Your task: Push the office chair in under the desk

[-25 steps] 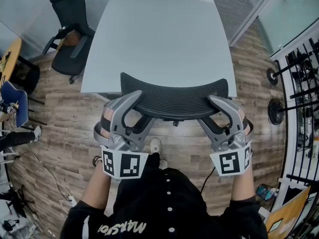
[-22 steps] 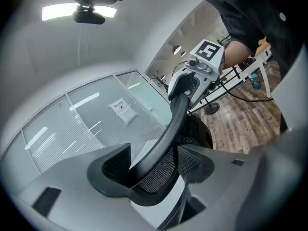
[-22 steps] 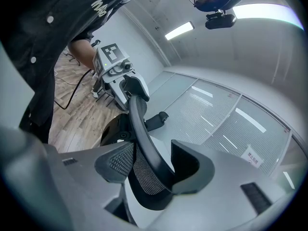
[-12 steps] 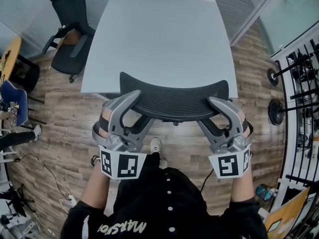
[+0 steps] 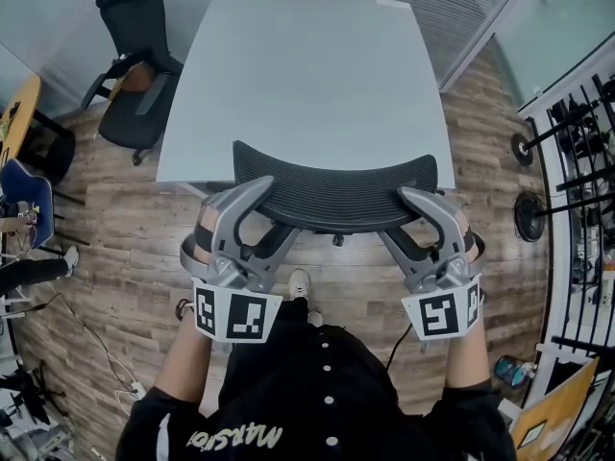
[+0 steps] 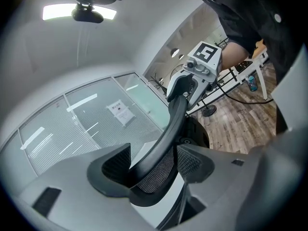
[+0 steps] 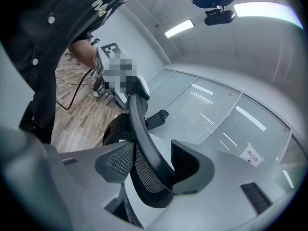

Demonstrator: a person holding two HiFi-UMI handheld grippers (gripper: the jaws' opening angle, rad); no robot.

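Observation:
The office chair's dark mesh backrest stands at the near edge of the white desk, its seat hidden beneath it. My left gripper is shut on the backrest's left end, and my right gripper is shut on its right end. In the left gripper view the curved backrest rim runs between the jaws of the left gripper. The right gripper view shows the same rim clasped in the right gripper.
A second black office chair stands at the desk's far left corner. A blue chair and cables lie at the left. A black rack lines the right side. My shoe is on the wooden floor behind the chair.
Almost nothing differs: both grippers keep their hold on the backrest, and the chair stays at the desk's near edge with only a slight shift of view.

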